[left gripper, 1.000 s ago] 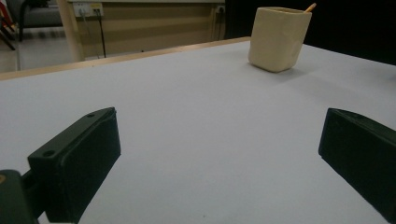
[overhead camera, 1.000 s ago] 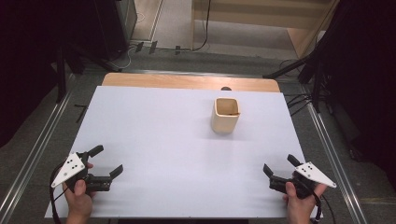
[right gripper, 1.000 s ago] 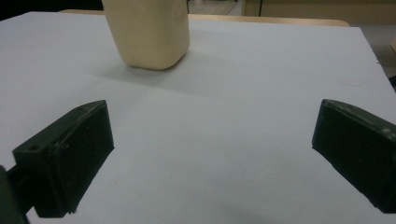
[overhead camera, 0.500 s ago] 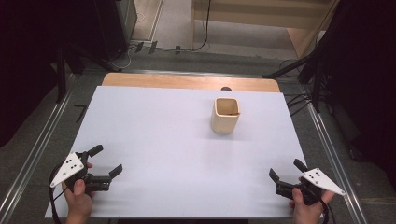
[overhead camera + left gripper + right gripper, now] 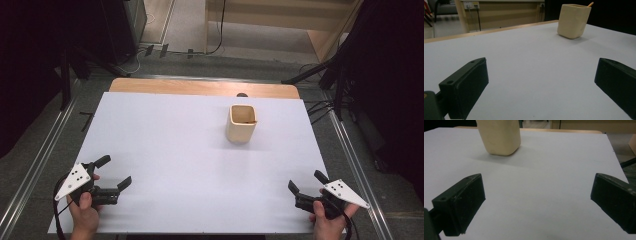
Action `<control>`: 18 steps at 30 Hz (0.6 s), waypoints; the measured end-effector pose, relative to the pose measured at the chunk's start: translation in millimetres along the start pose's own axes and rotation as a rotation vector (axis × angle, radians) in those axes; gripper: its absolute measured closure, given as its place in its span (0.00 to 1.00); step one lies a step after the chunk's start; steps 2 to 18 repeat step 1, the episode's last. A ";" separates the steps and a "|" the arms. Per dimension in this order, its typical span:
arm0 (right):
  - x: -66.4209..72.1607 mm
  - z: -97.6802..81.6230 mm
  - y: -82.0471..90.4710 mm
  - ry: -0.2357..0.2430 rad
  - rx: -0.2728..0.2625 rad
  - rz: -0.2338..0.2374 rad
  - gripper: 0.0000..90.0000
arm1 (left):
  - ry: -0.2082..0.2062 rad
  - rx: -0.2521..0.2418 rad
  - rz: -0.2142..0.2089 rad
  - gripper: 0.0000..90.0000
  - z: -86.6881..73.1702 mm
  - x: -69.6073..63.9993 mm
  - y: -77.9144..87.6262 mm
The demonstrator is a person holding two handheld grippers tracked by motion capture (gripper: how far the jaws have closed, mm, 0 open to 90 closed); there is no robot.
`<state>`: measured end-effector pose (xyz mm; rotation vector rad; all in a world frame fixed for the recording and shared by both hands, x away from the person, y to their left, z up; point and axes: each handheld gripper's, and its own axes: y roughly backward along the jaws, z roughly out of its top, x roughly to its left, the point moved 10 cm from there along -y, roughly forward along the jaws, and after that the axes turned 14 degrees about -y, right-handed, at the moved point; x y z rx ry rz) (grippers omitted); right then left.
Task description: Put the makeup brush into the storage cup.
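A cream square cup (image 5: 242, 123) stands upright on the white table sheet (image 5: 190, 150), right of centre toward the back. A thin orange stick tip (image 5: 590, 4) pokes out of the cup (image 5: 573, 20). My left gripper (image 5: 114, 172) rests at the near left corner, open, nothing between its jaws. My right gripper (image 5: 306, 182) sits at the near right corner, also open and empty. The cup (image 5: 499, 137) shows ahead of the right gripper's jaws, well beyond them.
A wooden table edge (image 5: 200, 88) runs along the back of the white sheet. Metal rails (image 5: 35, 165) flank the table on both sides. Black stands and cables (image 5: 325, 75) sit on the floor behind and to the right.
My right gripper has drawn back toward the near right corner of the sheet. The left gripper and the cup have stayed in place.
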<state>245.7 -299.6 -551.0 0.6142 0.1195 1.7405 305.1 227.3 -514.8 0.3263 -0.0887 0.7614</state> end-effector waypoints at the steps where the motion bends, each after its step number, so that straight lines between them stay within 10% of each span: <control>1: 0.0 -1.6 -2.9 -0.004 0.022 -0.019 0.00 | 0.000 0.000 0.000 0.00 0.0 -0.1 -0.1; 18: 0.0 -1.6 -2.9 -0.004 0.022 -0.019 0.00 | 0.000 0.000 0.000 0.00 0.0 -0.1 -0.1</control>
